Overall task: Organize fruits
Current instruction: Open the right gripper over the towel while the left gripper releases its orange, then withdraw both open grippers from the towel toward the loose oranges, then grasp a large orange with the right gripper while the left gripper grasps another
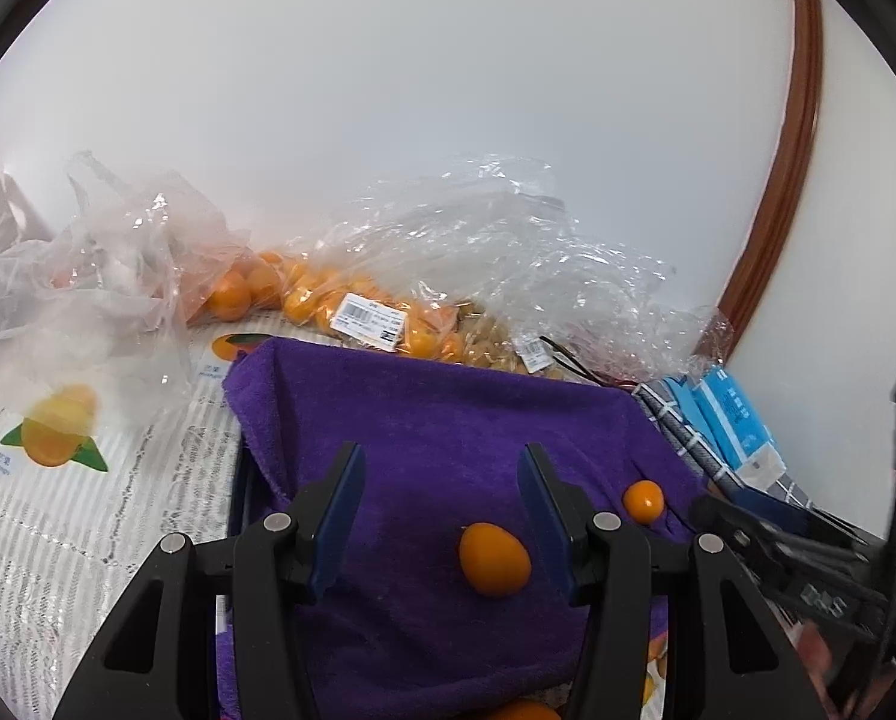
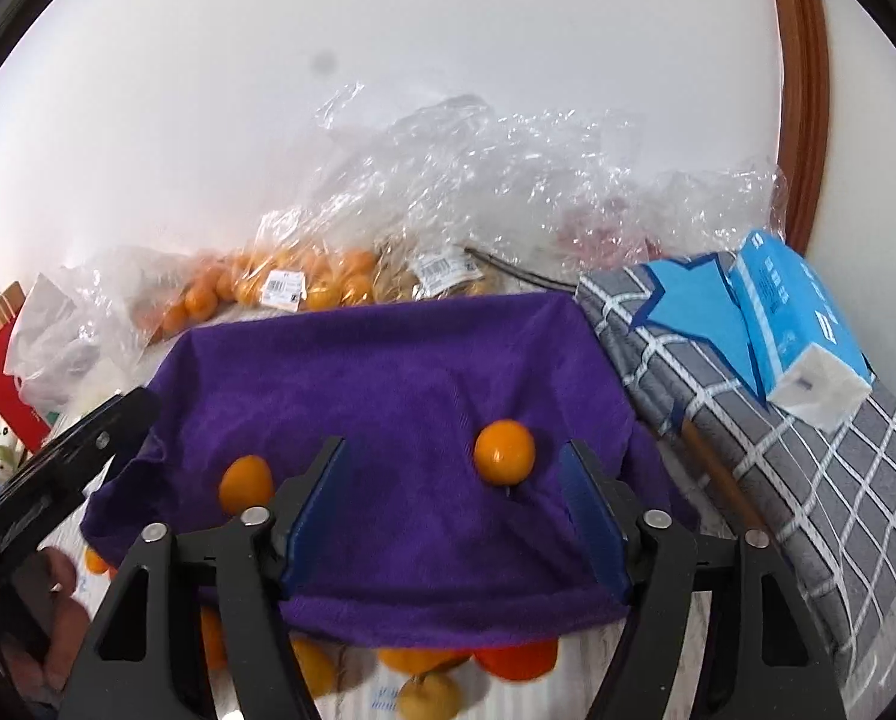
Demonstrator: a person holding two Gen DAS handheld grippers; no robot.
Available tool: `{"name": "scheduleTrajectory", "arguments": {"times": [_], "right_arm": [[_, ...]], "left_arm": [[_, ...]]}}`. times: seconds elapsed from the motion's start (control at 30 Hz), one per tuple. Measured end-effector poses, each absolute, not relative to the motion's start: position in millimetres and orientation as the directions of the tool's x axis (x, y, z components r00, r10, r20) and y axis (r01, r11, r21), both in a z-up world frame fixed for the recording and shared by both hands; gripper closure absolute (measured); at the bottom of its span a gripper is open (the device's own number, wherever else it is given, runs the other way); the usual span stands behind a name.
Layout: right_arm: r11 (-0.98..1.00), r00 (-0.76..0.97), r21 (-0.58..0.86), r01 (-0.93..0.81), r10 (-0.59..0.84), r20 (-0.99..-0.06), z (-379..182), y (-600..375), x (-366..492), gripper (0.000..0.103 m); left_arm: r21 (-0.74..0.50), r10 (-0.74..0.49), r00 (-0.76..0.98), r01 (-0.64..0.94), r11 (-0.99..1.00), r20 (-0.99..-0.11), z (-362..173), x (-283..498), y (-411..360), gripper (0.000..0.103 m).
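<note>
Hovering over purple towel (image 1: 448, 420) | left claw (image 1: 441, 480), right claw (image 2: 457, 474) gaping, empty | white wall (image 1: 387, 90) behind

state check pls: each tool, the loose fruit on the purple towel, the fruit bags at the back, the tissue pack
left tool: open, empty, above the towel
right tool: open, empty
purple towel: spread out, draped over something hidden
two oranges: loose on the towel, apart, ungripped
bag of oranges: lying behind the towel, fruit inside, barcode label up
blue tissue pack: lying on the checked cloth
</note>
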State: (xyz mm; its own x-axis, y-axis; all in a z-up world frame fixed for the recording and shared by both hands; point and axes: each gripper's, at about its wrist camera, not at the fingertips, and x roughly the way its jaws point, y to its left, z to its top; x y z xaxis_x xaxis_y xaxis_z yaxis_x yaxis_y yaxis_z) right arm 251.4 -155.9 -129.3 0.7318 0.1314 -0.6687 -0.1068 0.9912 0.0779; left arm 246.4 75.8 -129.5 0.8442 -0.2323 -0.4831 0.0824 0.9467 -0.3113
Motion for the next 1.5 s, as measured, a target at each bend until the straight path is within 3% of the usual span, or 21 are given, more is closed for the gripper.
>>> {"name": "scheduleTrajectory", "arguments": {"times": [0.3,0.47,0.67,0.97,1.3,1.5], "right_arm": [[0.984,0.711,0.082,-0.158,0.171,-0.682,-131.2,-154.5,182.1,0.036],[0.976,0.692,0.066,-0.209,0.195,-0.695,-140.2,-154.5,145.1,0.050],[0.947,0.623,0.173,-0.269,0.308,-0.719,-162.0,-154.6,120.7,0.068],[0.930,0.570,0.233,-0.284,0.359,-0.739,-185.4,-148.5,118.8,0.067],[0.949,0.612,0.214,-0.230,0.312,-0.727,-179.2,-174.4,110.0,0.071],[0.953,0.586,0.154,-0.262,0.284,-0.759,-185.7,-157.5,116.2,0.059]], "left_arm": [[-0.287,-0.201,0.855,0.064,0.956,-0.479,-117.5,236.2,75.5,0.050],[-0.286,-0.199,0.847,0.058,0.956,-0.493,-115.3,207.0,84.6,0.044],[-0.264,-0.140,0.856,0.004,0.964,-0.498,-125.1,157.1,108.7,0.041],[-0.347,-0.158,0.823,-0.050,0.937,-0.546,-149.0,131.9,138.9,0.039],[-0.292,-0.155,0.804,-0.024,0.956,-0.573,-153.8,137.0,125.9,0.039],[-0.285,-0.167,0.793,-0.008,0.959,-0.586,-156.4,139.3,121.6,0.039]]}}
